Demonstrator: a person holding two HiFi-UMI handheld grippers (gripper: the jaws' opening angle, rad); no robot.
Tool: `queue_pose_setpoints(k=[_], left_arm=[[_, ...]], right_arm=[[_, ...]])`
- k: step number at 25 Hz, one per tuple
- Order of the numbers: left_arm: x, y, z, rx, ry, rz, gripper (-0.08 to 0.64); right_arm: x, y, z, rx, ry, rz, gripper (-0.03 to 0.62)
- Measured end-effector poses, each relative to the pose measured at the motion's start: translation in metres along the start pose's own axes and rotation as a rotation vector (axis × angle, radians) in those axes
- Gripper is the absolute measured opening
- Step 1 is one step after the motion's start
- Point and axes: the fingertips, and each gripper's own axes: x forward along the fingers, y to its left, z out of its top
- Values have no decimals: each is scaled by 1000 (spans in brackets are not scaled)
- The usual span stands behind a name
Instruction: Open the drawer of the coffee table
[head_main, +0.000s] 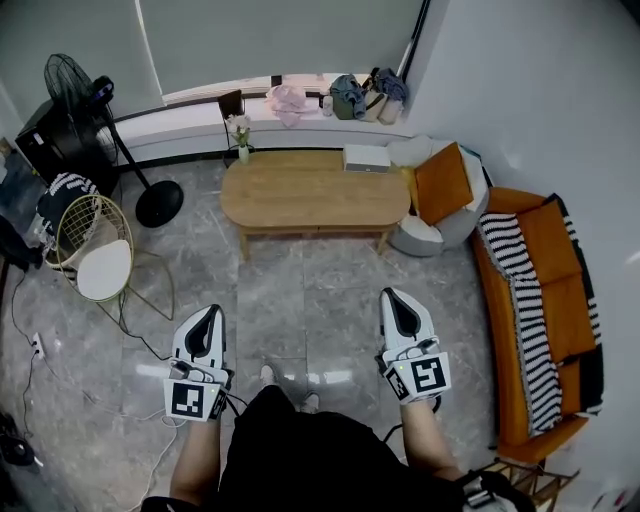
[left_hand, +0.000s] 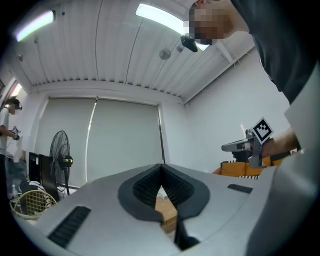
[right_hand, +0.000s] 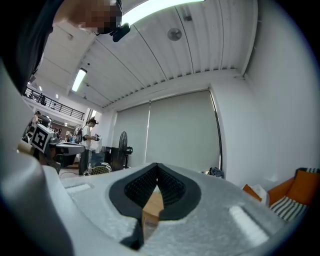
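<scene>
While left gripper (head_main: 209, 313) and right gripper (head_main: 393, 297) are pressed together, empty, I expect a rigid, free-sliding drawer (head_main: 315, 231); grip under coffee table's (head_main: 315, 190) near edge.

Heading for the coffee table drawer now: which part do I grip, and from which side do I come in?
Grip the lower edge of the front panel under the coffee table top, on its long side facing you; no handle shows from here. Come in level from that near side, since the drawer likely pulls toward you.
</scene>
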Motion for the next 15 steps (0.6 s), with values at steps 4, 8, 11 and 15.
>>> queue_pose_setpoints(k=[4,8,11,15], left_arm=[[16,5,-11,-17,9,-5,6],[46,17,-26,-43,13,-28,6],[75,40,-45,-41,36,-38,6],[123,73,-50,-39,36,-72,6]], right_arm=[[9,-11,-6,3,10,-11,5],[34,-22,-13,-4,24,-25,5],[64,-34,-19,0,45,-51,5],[117,-42,-21,1,73,-60,5]])
